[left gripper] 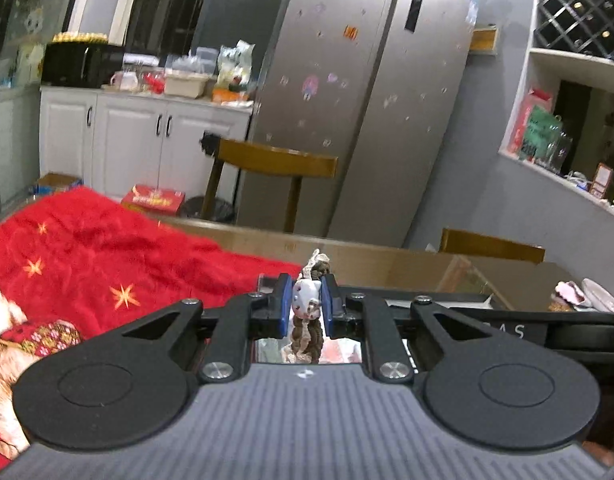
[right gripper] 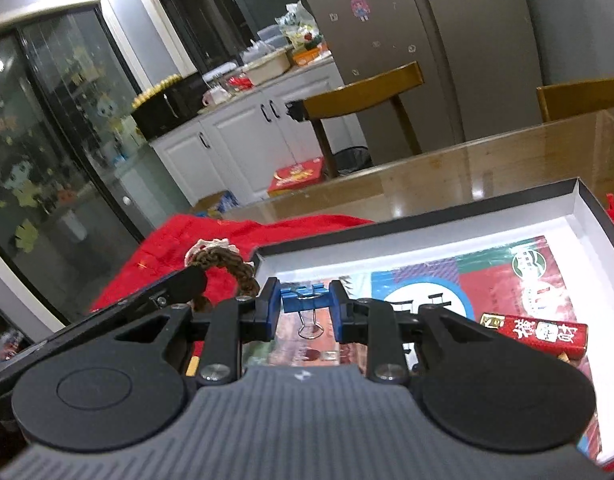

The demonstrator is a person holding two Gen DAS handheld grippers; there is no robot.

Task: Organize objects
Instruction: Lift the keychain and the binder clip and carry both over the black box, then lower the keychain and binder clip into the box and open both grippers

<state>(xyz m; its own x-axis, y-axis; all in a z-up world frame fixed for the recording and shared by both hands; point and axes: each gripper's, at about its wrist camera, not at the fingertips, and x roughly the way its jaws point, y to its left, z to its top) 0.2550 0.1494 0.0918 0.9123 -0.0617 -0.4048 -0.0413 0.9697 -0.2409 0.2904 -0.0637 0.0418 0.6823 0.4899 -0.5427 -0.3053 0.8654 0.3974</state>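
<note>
Glass-topped table (right gripper: 487,168), far edge bare. Left gripper (left gripper: 307,308) pinches braided cord charm (left gripper: 305,306); right gripper (right gripper: 305,304) pinches blue binder clip (right gripper: 305,297) over open box (right gripper: 579,208).

red cloth (left gripper: 87,248), gold stars

Black linkage arms, silver screws, blue jaws, ribbed grey housing.

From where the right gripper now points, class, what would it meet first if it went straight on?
Holding the blue binder clip, the right gripper points over the open box. It would probably meet the printed sheet on the box floor first, or the far wall; depth is unclear.
</note>
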